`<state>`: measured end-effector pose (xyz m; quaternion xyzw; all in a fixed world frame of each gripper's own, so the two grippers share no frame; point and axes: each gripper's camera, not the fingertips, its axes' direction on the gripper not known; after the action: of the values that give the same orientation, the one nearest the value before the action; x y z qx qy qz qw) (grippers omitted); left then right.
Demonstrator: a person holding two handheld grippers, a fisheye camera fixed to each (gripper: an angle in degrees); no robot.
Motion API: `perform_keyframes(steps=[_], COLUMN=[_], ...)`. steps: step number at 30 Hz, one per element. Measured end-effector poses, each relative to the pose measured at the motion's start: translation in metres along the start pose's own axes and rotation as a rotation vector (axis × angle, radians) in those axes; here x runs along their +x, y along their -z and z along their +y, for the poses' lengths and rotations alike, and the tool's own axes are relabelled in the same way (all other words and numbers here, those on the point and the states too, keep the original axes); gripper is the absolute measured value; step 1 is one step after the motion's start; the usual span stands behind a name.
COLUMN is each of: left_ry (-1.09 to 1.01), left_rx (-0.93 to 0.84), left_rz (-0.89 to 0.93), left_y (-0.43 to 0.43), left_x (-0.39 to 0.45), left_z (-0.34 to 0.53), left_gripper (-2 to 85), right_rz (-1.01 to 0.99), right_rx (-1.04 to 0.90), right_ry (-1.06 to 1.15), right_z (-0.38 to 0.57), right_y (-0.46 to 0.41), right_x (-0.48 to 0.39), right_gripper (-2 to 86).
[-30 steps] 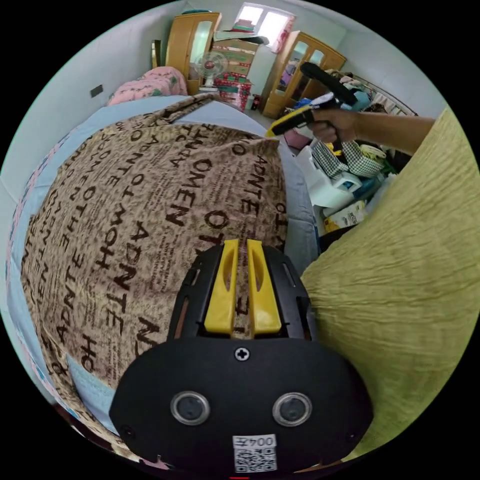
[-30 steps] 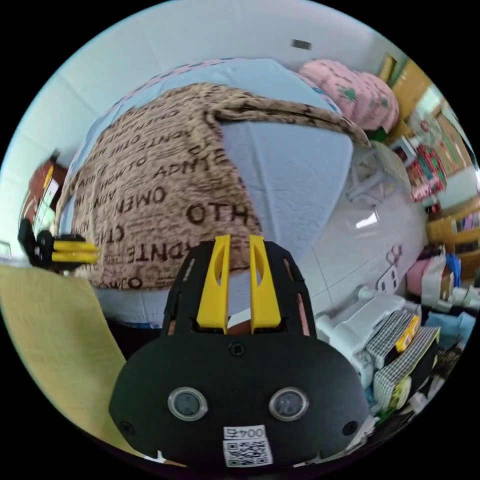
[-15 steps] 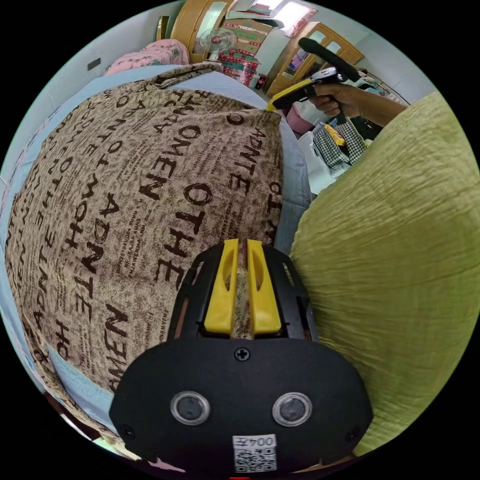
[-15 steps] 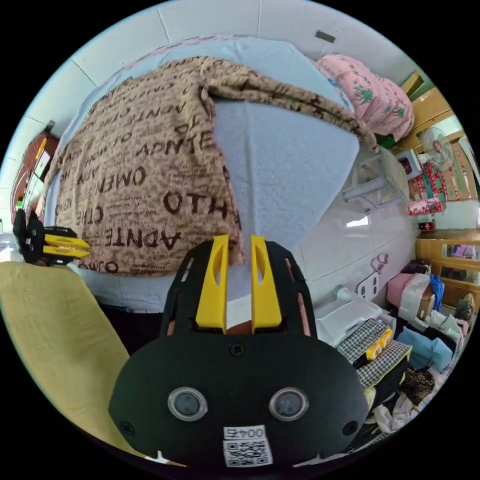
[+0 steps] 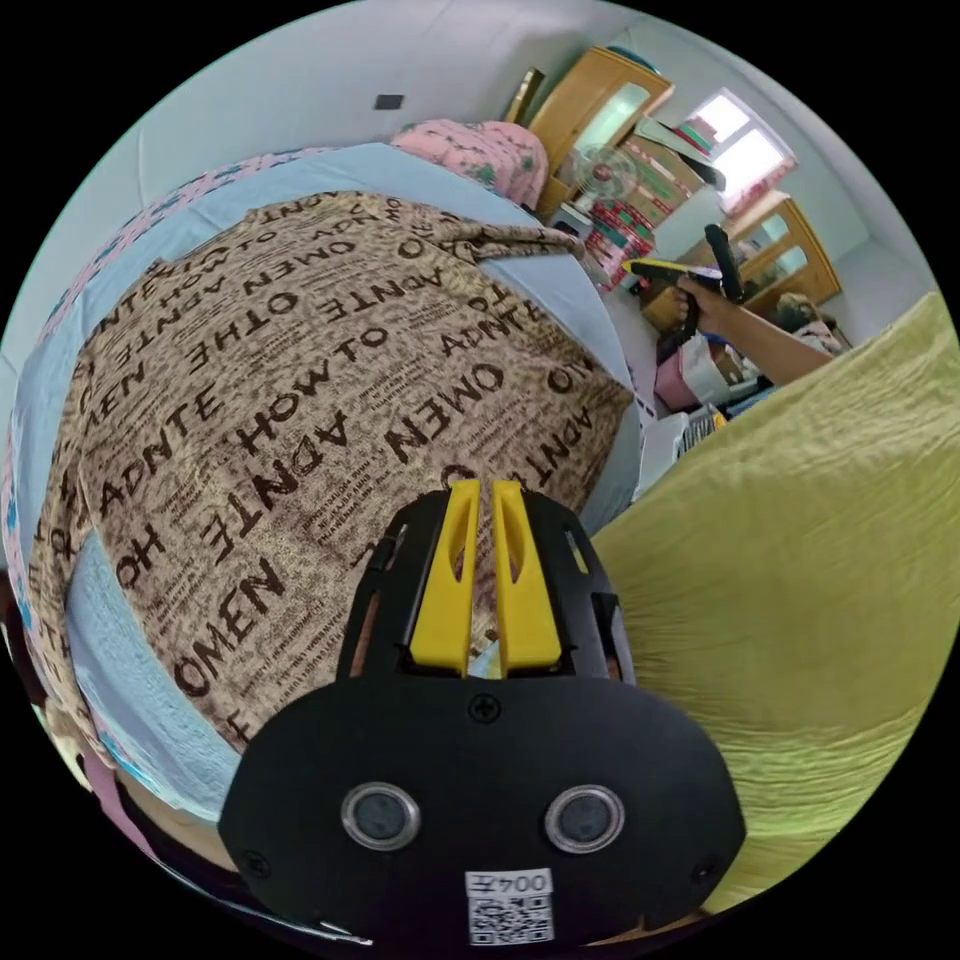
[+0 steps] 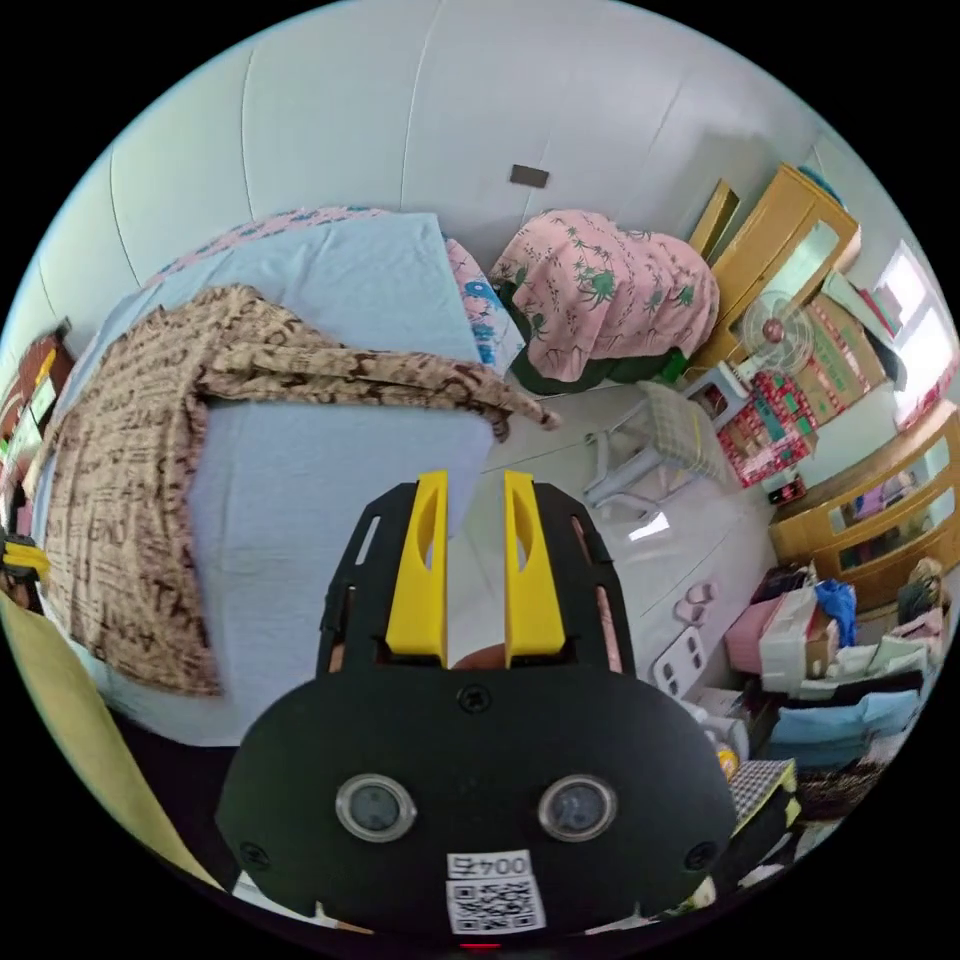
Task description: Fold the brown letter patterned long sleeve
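The brown letter-patterned long sleeve [image 5: 300, 400] lies spread flat on the light blue bed [image 5: 130, 640]. In the right gripper view its body [image 6: 110, 480] is at the left, and one sleeve [image 6: 380, 370] stretches across to the bed's corner. My left gripper [image 5: 485, 490] hovers over the shirt's near hem with its jaws close together; I see no cloth pinched between them. Its yellow tip [image 6: 18, 560] peeks in at the left edge. My right gripper [image 6: 475, 480] is open and empty, off the bed's side; a hand holds it [image 5: 670, 268] in the air.
A pink covered heap [image 6: 600, 290] sits past the bed's head. Wooden cupboards [image 6: 780, 260], a fan [image 6: 775, 330], a plastic stool [image 6: 660, 430] and piled boxes and clothes [image 6: 820, 650] crowd the floor. The person's yellow-green clothing [image 5: 800, 560] is close on the right.
Cloth sat between the left jaws earlier; now the gap shows none, and that gripper has pulled back. The right gripper left the shirt's hem corner, swung away from the bed and opened wider.
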<state>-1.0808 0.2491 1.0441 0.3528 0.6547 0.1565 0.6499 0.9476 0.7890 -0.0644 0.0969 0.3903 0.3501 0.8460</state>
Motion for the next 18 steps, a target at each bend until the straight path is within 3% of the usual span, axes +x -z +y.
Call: perform_keyframes(steps=[7,15,18], left_ry=[0.094,0.141,0.137], left_rx=[-0.015,-0.067,-0.07], left_rz=[-0.029,-0.053,-0.059], left_y=[-0.006,-0.024,-0.03], left_x=[-0.003,0.0,0.0], left_z=[-0.013,-0.021,-0.025], left_gripper=[2.8,2.8,2.8], right_rz=[0.168,0.339,0.371], right_rx=[-0.139,-0.319,-0.345], right_ry=[0.267,0.781,0.878], right_z=[-0.067,-0.119,-0.135], right_y=[-0.054,-0.115,-0.123], right_x=[0.007,-0.025,-0.026], right_gripper=[10.2,10.8,4.0])
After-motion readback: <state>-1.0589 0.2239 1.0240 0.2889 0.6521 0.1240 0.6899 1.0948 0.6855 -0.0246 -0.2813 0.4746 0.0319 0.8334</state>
